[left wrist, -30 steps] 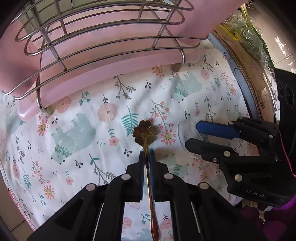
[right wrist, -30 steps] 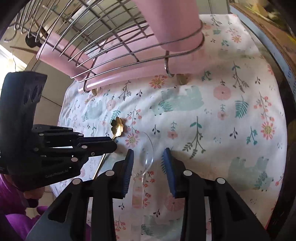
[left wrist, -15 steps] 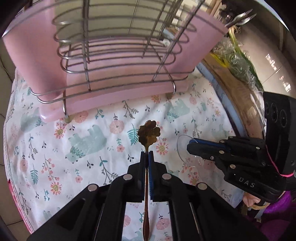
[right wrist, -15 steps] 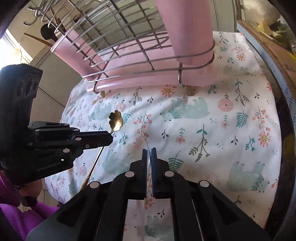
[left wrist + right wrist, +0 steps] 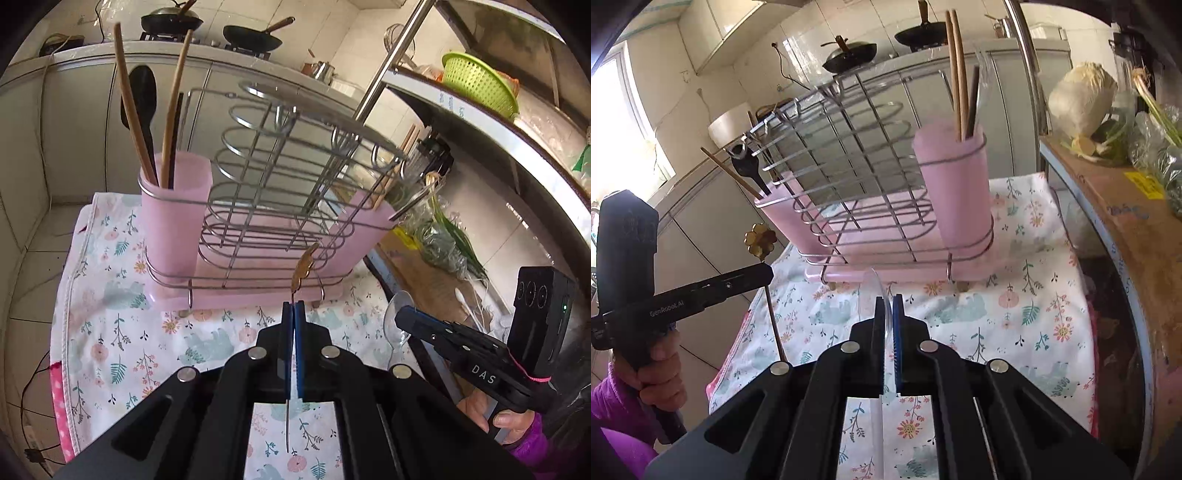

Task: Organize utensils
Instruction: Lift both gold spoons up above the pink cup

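Note:
My left gripper (image 5: 294,306) is shut on a gold spoon (image 5: 303,267) with a flower-shaped bowl and holds it in the air in front of the rack; it also shows in the right wrist view (image 5: 760,239). My right gripper (image 5: 887,301) is shut on a clear plastic spoon (image 5: 877,286), also lifted; its bowl shows in the left wrist view (image 5: 396,321). The wire dish rack (image 5: 280,177) on a pink tray stands ahead on the floral cloth (image 5: 122,332). Its pink cup (image 5: 173,206) holds wooden chopsticks and a black spoon.
A second pink cup (image 5: 783,218) on the rack's other end holds a black utensil and a stick. A cardboard box (image 5: 1126,229) with greens and a cabbage borders the cloth. A metal shelf pole (image 5: 391,55) and a green basket (image 5: 480,81) stand behind.
Both grippers have risen from the cloth with their spoons and tilted up, so the whole rack and kitchen show. The right gripper closed on the clear spoon a second ago.

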